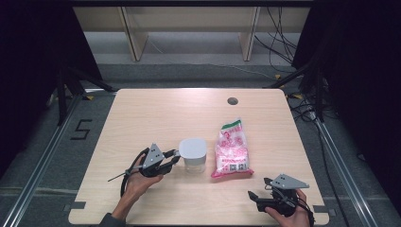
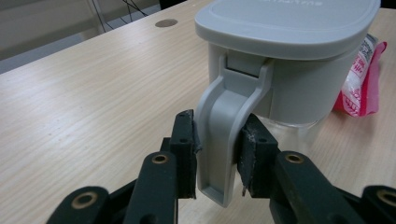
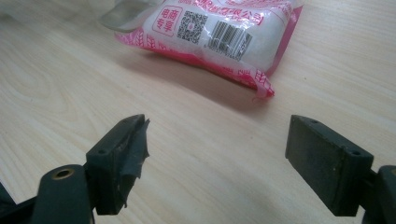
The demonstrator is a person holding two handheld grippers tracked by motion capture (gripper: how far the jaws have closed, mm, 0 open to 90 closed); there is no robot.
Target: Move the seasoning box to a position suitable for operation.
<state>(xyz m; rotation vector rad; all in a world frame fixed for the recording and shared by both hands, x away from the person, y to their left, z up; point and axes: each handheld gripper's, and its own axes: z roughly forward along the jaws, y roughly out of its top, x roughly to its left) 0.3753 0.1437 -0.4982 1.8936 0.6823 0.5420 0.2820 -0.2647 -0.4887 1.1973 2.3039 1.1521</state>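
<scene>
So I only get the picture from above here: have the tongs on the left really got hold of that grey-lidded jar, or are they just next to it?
Observer: The left tongs are pinching the grey latch that hangs from the jar's lid, one pad on each side.
Operator: And the other tongs, are they holding anything?
Observer: No. The right tongs stand wide open with bare table between them.
Operator: What do they point at?
Observer: The pink and white packet, at the end with its barcode, a little way off.
</scene>
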